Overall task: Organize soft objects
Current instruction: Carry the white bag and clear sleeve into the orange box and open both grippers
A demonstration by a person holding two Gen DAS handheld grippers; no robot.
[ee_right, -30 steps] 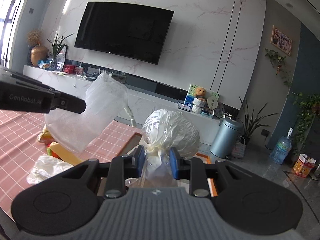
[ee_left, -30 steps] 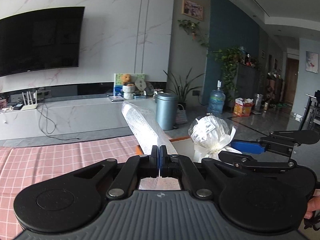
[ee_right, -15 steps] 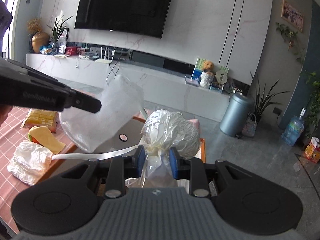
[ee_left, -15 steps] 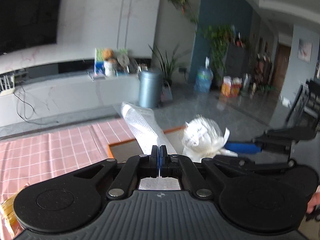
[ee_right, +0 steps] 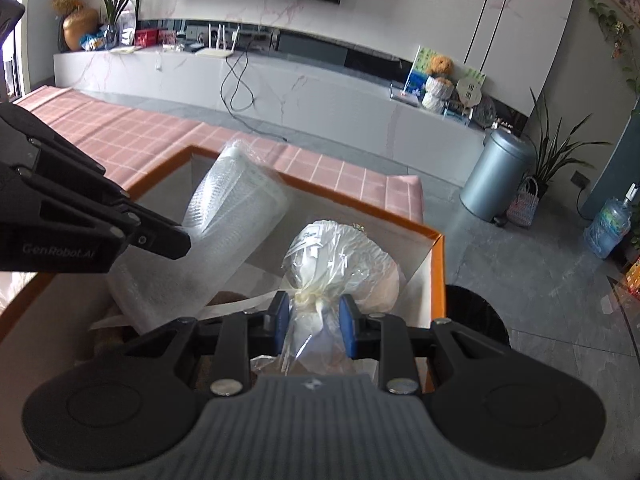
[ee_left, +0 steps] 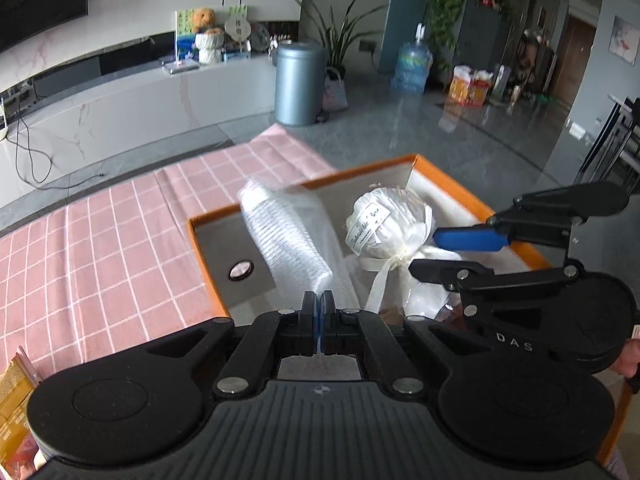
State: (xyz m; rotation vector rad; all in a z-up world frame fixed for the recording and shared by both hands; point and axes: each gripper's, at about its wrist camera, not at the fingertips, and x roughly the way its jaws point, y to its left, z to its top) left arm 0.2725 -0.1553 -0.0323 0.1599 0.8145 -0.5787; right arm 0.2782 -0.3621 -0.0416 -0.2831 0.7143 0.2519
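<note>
Orange box [ee_left: 208, 256] below: jaws pinching crinkly bubble wrap [ee_left: 286, 236] (left), tied white bag [ee_right: 340, 260] (right).

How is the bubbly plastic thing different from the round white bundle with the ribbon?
The bubble wrap bag is long, flat and see-through with a bumpy surface; the white bundle is round, smooth and tied at the neck with a ribbon. The left gripper pinches the bubble wrap bag fully shut; the right gripper grips the white bundle's neck with a wider gap. Both are soft plastic, held over the orange box.

"GenRobot.AI" on left gripper [ee_right: 160, 236]; "DAS" on right gripper [ee_left: 452, 252].
</note>
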